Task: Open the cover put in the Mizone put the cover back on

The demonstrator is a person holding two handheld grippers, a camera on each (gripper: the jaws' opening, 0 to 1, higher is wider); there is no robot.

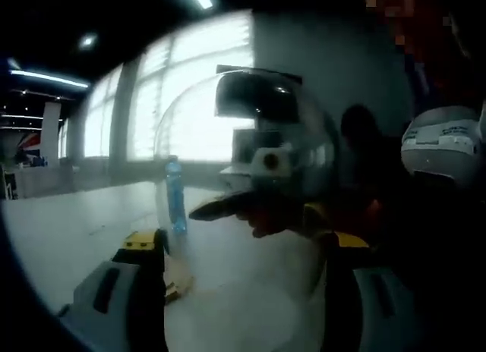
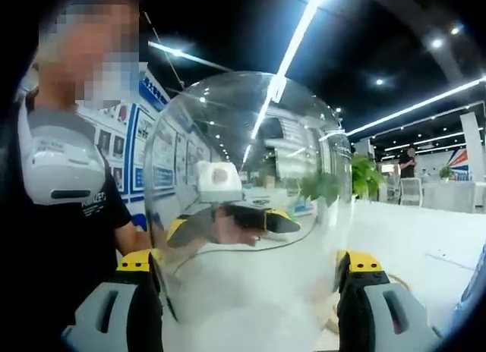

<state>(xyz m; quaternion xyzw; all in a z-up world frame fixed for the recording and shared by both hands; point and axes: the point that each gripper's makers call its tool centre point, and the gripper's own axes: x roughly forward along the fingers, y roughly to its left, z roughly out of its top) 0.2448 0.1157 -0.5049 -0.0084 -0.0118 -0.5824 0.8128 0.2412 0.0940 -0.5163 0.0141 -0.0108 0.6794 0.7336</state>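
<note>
Clear plastic cover (image 2: 250, 193): a see-through dome, sitting between the right gripper (image 2: 247, 280)'s yellow-tipped jaws, which are standing wide on either side of its lower wall; whether they are pressing on it I cannot tell.
Left gripper (image 1: 243, 253): its jaws are spread apart, with the cover (image 1: 258, 147) rising just ahead of and between them; I am judging this gripper unloaded.
Through the dome: in the right gripper view, the other gripper's dark, yellow-tipped jaw is showing through the clear wall on the far side, so the two grippers seem to be facing each other across the cover.
Worktop (image 1: 68, 223): white, and lying under and behind the cover in both views.
Mizone bottle (image 1: 175, 194): blue, standing upright on the worktop well behind the cover in the left gripper view, outside the dome.
Person (image 2: 72, 177): in a dark shirt, standing just beside the worktop.
Step in hand: I am reading this as opening the cover, with the bottle not yet inside.
Doing it well: the dome is smooth and curved, so I would be closing low and evenly on opposite sides, lifting straight up without tilting, and keeping it clear of the bottle's path.
</note>
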